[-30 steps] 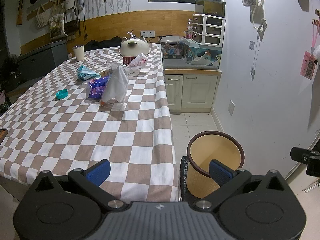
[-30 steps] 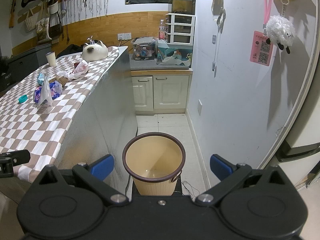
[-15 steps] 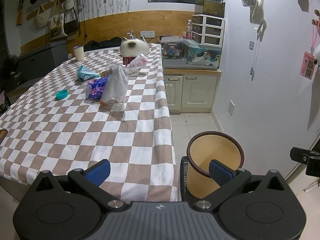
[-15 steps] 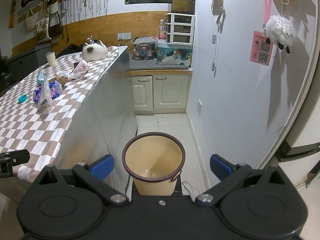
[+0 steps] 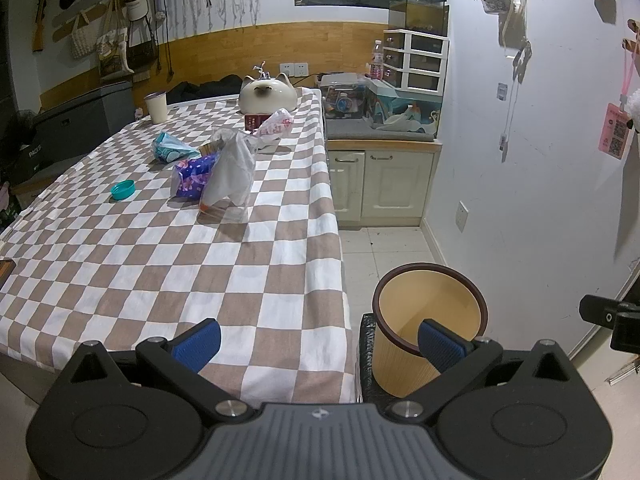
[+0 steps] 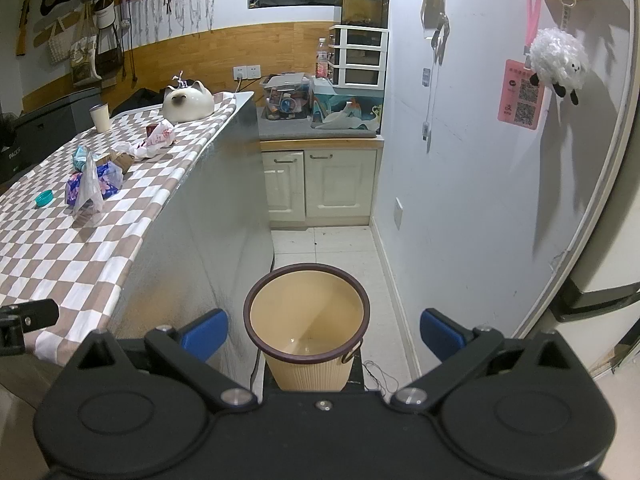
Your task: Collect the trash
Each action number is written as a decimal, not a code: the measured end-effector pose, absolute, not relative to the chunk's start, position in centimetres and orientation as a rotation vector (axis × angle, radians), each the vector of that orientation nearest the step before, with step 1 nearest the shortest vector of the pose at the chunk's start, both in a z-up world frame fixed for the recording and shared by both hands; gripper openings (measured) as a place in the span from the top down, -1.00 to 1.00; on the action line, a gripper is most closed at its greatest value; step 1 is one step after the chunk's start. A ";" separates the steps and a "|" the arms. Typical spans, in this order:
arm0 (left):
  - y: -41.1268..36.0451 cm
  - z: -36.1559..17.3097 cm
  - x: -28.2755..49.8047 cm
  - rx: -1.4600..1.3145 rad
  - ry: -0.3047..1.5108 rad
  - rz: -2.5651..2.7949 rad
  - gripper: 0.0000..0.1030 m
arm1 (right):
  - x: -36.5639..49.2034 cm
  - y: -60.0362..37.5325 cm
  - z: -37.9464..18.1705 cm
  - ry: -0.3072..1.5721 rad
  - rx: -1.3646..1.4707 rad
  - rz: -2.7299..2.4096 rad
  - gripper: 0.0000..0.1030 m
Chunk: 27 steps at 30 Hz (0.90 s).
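Note:
Trash lies mid-table on the checkered cloth [image 5: 168,272]: a clear plastic bag [image 5: 230,178], a purple floral packet [image 5: 192,174], a teal wrapper [image 5: 170,152], a teal cap [image 5: 123,189] and a white-and-red printed bag [image 5: 276,126]. A tan bin [image 5: 430,320] with a dark rim stands on the floor right of the table; it is empty in the right wrist view [image 6: 306,320]. My left gripper [image 5: 318,342] is open and empty over the table's near edge. My right gripper [image 6: 322,332] is open and empty above the bin.
A cat-shaped ceramic pot [image 5: 268,94] and a paper cup [image 5: 156,108] stand at the table's far end. A cabinet [image 5: 380,184] with clutter on top stands against the far wall. A white wall [image 6: 480,184] runs along the right.

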<state>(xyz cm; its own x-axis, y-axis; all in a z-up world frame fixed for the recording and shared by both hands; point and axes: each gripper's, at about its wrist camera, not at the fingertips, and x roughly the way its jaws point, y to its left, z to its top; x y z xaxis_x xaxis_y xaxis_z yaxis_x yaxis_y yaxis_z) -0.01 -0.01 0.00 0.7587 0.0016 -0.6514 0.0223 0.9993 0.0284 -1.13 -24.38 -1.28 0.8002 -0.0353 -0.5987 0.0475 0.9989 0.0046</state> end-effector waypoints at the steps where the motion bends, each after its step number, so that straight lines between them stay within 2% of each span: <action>1: 0.0 0.0 0.0 0.035 0.710 -0.011 -1.00 | -1.1 -24.3 -1.3 0.642 0.020 -0.044 -1.00; 13: 0.0 0.0 0.0 0.034 0.705 -0.012 -1.00 | -1.2 -24.8 -1.4 0.642 0.025 -0.049 -1.00; 27: 1.0 1.3 0.2 0.012 0.557 -0.003 -1.00 | -0.6 -25.1 -0.8 0.558 0.098 0.001 -1.00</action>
